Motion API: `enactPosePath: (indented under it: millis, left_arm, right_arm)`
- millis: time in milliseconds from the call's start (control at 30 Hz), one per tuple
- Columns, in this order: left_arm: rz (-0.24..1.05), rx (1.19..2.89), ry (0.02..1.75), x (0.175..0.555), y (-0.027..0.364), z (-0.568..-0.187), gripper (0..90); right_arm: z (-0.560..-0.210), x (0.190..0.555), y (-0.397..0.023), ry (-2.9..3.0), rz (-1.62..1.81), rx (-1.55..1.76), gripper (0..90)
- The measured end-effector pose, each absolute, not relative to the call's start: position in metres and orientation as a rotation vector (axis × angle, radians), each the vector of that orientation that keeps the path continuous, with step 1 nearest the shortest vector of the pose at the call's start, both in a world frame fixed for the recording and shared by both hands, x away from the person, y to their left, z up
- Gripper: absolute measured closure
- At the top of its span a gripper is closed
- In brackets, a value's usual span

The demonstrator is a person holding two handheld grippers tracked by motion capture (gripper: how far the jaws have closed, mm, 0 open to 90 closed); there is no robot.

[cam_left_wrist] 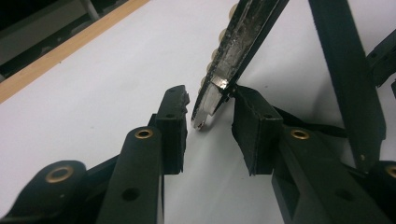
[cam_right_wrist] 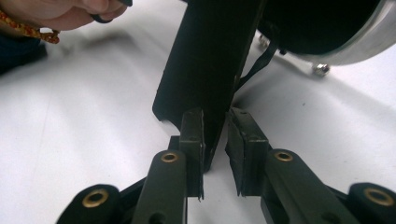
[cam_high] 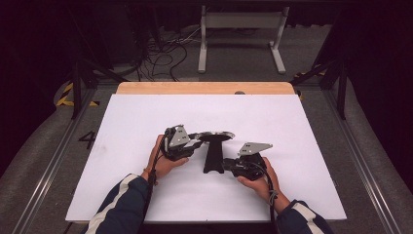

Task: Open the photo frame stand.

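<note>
White table (cam_high: 126, 185) carries a black-handled pan (cam_high: 213, 151) at its middle, handle running toward the near edge, round metal head far; left gripper (cam_high: 195, 142) jaws stand apart around the head's rim (cam_left_wrist: 219, 84); right gripper (cam_high: 228, 166) pinches the handle (cam_right_wrist: 210, 70).

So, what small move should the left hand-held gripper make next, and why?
Probably close the left hand-held gripper on the rim of the round silver plate. Its jaws stand open with the rim's edge between them, touching at most one pad. The right hand-held gripper already clamps the black handle, so the piece looks steadied.
</note>
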State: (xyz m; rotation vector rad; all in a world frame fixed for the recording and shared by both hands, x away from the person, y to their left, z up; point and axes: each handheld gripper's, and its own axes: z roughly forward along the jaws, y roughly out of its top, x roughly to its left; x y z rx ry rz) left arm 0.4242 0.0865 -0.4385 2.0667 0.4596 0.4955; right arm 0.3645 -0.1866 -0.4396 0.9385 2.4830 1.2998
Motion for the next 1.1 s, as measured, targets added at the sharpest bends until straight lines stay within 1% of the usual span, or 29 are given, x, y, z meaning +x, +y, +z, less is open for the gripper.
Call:
enactPosePath:
  millis: [133, 233, 267, 367, 467, 800, 1100]
  left_arm:
    - [0.499, 2.058, 0.454, 0.423, 0.087, -0.436, 64.2]
    - [0.498, 2.043, 0.445, 0.422, 0.088, -0.434, 63.9]
    - [0.501, 2.037, 0.447, 0.421, 0.088, -0.433, 64.0]
    - [0.493, 2.033, 0.442, 0.421, 0.089, -0.433, 64.1]
    - [0.495, 2.024, 0.442, 0.421, 0.091, -0.432, 64.5]
    - [0.493, 2.021, 0.438, 0.422, 0.087, -0.432, 65.1]
    - [0.492, 2.048, 0.463, 0.426, 0.082, -0.44, 68.3]
  right_arm:
    - [-0.435, 0.362, -0.188, 2.461, 1.304, 0.928, 76.6]
    - [-0.431, 0.359, -0.188, 2.431, 1.311, 0.92, 78.2]
    - [-0.429, 0.357, -0.188, 2.417, 1.316, 0.907, 81.1]
    - [-0.426, 0.355, -0.188, 2.392, 1.321, 0.897, 83.9]
    - [-0.422, 0.351, -0.188, 2.354, 1.342, 0.882, 90.0]
    - [-0.418, 0.337, -0.166, 2.261, 1.347, 0.819, 90.0]
    - [-0.433, 0.33, -0.125, 2.278, 1.276, 0.764, 90.0]
